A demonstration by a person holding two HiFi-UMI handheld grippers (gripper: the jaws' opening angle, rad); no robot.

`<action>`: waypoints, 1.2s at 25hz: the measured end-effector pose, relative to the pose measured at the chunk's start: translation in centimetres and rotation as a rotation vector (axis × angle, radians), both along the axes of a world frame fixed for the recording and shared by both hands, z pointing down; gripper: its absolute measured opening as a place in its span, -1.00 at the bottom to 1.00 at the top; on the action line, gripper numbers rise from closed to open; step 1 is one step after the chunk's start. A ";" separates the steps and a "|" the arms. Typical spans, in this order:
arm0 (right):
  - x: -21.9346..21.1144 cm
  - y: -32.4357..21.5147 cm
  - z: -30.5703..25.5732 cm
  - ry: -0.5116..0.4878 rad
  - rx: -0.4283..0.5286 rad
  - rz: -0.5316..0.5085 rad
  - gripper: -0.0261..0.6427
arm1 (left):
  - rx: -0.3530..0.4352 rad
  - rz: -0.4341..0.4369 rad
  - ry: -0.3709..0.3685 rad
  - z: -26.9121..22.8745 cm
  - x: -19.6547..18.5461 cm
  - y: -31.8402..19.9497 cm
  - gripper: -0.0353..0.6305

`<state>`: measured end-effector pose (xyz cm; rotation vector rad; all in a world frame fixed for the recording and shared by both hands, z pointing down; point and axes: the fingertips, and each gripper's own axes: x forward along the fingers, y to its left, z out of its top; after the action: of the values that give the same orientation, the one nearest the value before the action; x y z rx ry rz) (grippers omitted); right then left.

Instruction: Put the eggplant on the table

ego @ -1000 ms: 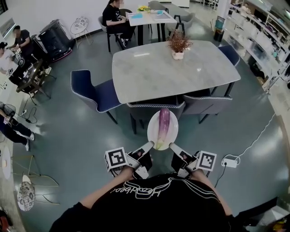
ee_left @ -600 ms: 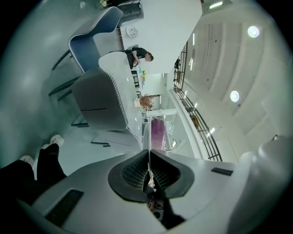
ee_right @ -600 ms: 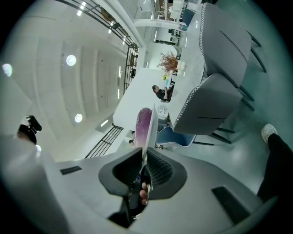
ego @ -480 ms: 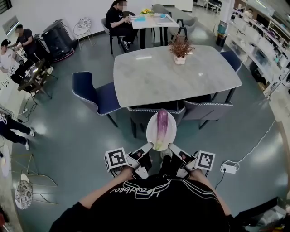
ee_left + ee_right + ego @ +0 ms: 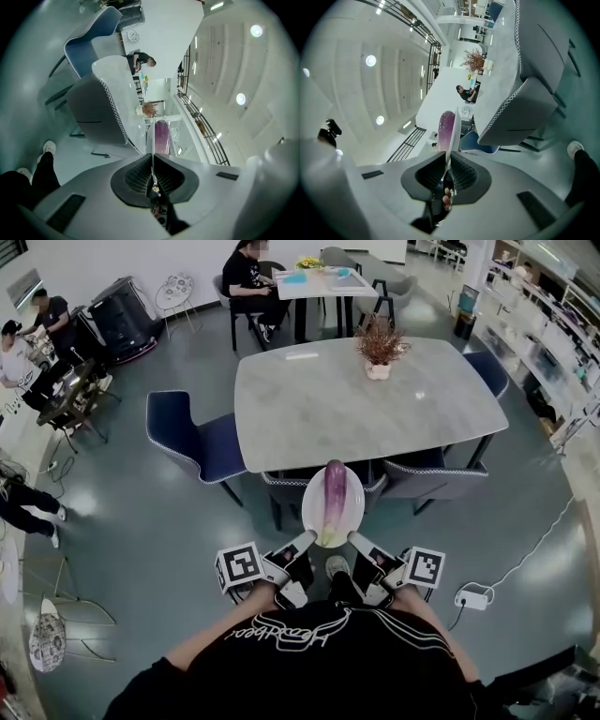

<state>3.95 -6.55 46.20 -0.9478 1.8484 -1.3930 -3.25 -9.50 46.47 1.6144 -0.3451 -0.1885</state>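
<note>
A purple eggplant (image 5: 335, 497) with a pale green stem end lies lengthwise on a white plate (image 5: 313, 500). Both grippers carry the plate in front of my body. My left gripper (image 5: 308, 540) is shut on the plate's near left rim and my right gripper (image 5: 353, 540) is shut on its near right rim. In the left gripper view the plate's edge (image 5: 153, 140) runs between the jaws, with the eggplant (image 5: 162, 135) beyond. The right gripper view shows the same plate edge (image 5: 453, 136) and the eggplant (image 5: 446, 127). The grey marble table (image 5: 319, 404) stands just ahead.
A potted dried plant (image 5: 379, 346) stands at the table's far side. Two grey chairs (image 5: 436, 474) are tucked along the near edge, directly beyond the plate, and blue chairs (image 5: 197, 438) stand at the ends. A white power strip (image 5: 471, 598) and cable lie on the floor at right. People sit farther off.
The table and chairs have drawn slightly nearer as I walk forward. The plate with the eggplant stays held the same way in both grippers.
</note>
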 end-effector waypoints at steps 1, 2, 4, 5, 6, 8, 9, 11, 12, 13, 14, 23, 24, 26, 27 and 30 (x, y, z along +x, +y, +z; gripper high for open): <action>0.4 -0.6 0.1 -0.003 -0.003 -0.002 -0.81 | -0.001 -0.003 0.002 0.2 0.4 -0.6 -0.83; 0.8 -1.3 0.3 -0.005 -0.006 -0.005 -0.81 | -0.002 -0.006 -0.003 0.4 0.7 -1.3 -0.84; 1.6 -2.9 0.4 -0.008 -0.010 -0.016 -0.81 | -0.004 -0.015 -0.026 0.9 1.3 -2.8 -0.84; 1.9 -3.7 0.3 -0.009 -0.010 -0.023 -0.81 | -0.004 -0.020 -0.033 0.8 1.5 -3.6 -0.84; 2.2 -4.6 0.2 -0.012 -0.010 -0.030 -0.81 | -0.002 -0.027 -0.036 0.7 1.8 -4.4 -0.84; 2.9 -6.4 -0.3 -0.014 -0.006 -0.044 -0.81 | 0.007 -0.042 -0.039 0.1 2.5 -6.1 -0.83; 3.3 -7.4 -0.5 -0.011 -0.003 -0.051 -0.81 | 0.013 -0.049 -0.041 -0.2 2.8 -7.0 -0.84; 3.9 -9.4 -0.9 -0.009 -0.001 -0.067 -0.81 | 0.023 -0.058 -0.045 -0.6 3.4 -9.0 -0.83; 4.2 -10.3 -0.9 -0.009 -0.004 -0.076 -0.81 | 0.023 -0.062 -0.044 -0.6 3.8 -9.9 -0.84; 4.5 -11.1 -0.8 -0.010 -0.009 -0.084 -0.81 | 0.019 -0.065 -0.040 -0.5 4.1 -10.7 -0.84; 4.9 -11.8 -0.5 -0.011 -0.016 -0.091 -0.81 | 0.010 -0.069 -0.036 -0.3 4.5 -11.3 -0.84; 8.4 -17.6 1.1 -0.010 -0.064 -0.119 -0.81 | -0.046 -0.106 -0.057 1.5 7.8 -16.7 -0.83; 8.8 -18.2 1.3 -0.010 -0.068 -0.120 -0.81 | -0.049 -0.109 -0.060 1.7 8.2 -17.2 -0.84; 9.5 -19.3 1.4 -0.004 -0.070 -0.123 -0.81 | -0.054 -0.113 -0.056 1.8 9.0 -18.3 -0.84; 9.8 -19.8 1.5 0.001 -0.069 -0.125 -0.81 | -0.056 -0.115 -0.056 1.9 9.3 -18.8 -0.84; 11.0 -21.4 1.6 0.018 -0.065 -0.126 -0.81 | -0.053 -0.121 -0.056 2.0 10.4 -20.3 -0.84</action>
<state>14.96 -27.97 47.79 -0.8911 1.9155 -1.5326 7.10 -29.81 48.49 1.5495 -0.4878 -0.2251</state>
